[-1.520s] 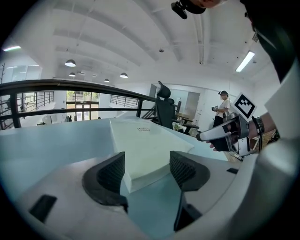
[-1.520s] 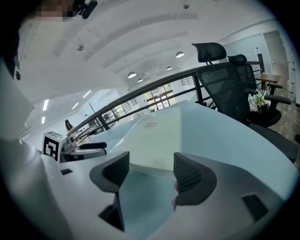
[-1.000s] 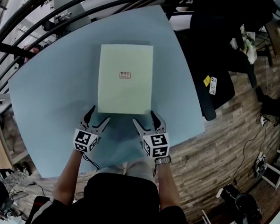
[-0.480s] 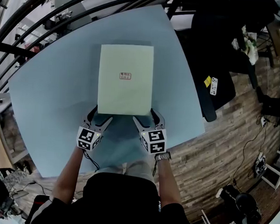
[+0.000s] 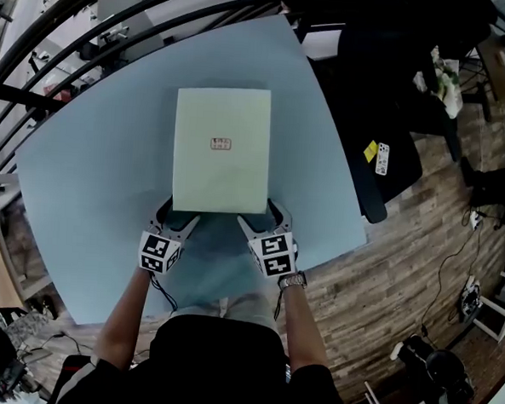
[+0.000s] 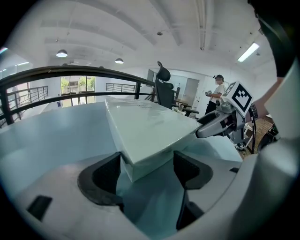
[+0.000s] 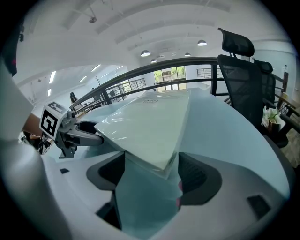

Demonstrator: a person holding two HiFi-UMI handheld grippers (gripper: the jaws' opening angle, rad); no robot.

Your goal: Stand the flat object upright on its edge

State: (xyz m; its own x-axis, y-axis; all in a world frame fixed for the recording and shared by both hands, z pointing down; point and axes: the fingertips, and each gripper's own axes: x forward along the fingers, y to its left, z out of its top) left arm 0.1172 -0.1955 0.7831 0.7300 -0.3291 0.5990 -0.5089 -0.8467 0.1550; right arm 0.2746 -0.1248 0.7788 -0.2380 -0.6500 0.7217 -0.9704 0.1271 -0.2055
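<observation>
The flat box (image 5: 221,150), pale green, lies face up on the light blue table (image 5: 92,170), a little toward the near side of the tabletop. A small sticker (image 5: 221,144) with red print sits near the middle of its top face. Its long sides run away from the person and its near short edge faces them.

Both grippers are at that near edge, one at each corner. The left gripper (image 5: 177,214) reaches in over the near left corner. In the left gripper view its jaws stand spread with the corner of the box between them. The left jaw is right against the box's side and the right jaw stands clear of it. The right gripper (image 5: 258,214) mirrors this at the near right corner. In the right gripper view its jaws are also spread, the corner sits between them, closer to the right jaw, and neither pad presses on it. Both grippers slant down toward the tabletop, their tips low beside the box and their marker cubes raised behind.

The person's bare forearms run forward from the body and converge slightly toward the box, with a wristwatch (image 5: 294,281) on the right wrist. To the right of the table a black office chair (image 5: 370,93) stands on a wooden floor (image 5: 403,249), and a dark railing (image 5: 68,6) curves round the far side.
</observation>
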